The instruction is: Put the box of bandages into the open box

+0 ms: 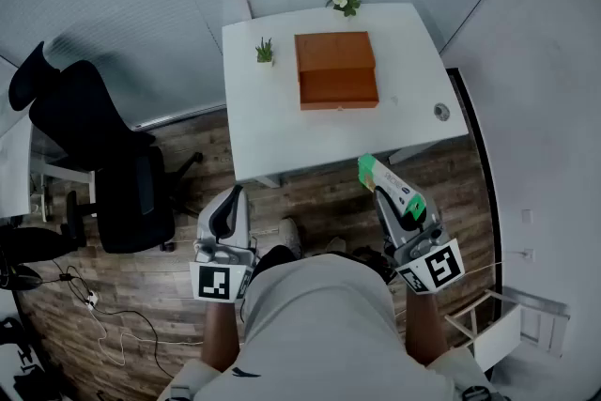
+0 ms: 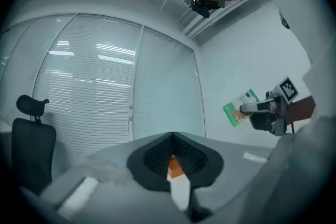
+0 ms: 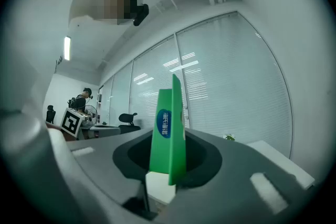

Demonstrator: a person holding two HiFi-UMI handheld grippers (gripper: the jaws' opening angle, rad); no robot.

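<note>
While the person stands on the wooden floor [image 1: 310,192] before the white table [image 1: 272,131], each hand carries one claw at waist height. The right claw [image 1: 378,187] clamps the box of bandages [image 1: 366,170], a thin green carton. In the right gripper view that claw [image 3: 168,168] presses its two pads on the carton's lower end. The box of bandages [image 3: 167,131] stands upright and edge-on between them, and a blue oval label shows on its narrow face. The left gripper view catches the same carton [image 2: 236,110] from the side, held in the air at the tip of the right claw [image 2: 251,108].

In the head view the carton hangs near the table's front edge, toward the right corner, and touches nothing but the pads. The open box [image 1: 336,70], orange-brown, rests on the table toward the far side, well apart from the carton. A small green plant [image 1: 265,51] stands just beside the open box on its left. A flowering plant [image 1: 346,0] stands at the table's far edge.

The left claw [image 1: 228,202] is lower left of the table, over the floor. In its own view the left claw [image 2: 172,139] has its ribbed pads together at the tips, gripping nothing. A black office chair [image 1: 103,146] stands on the floor to the left, well apart from the table.
</note>
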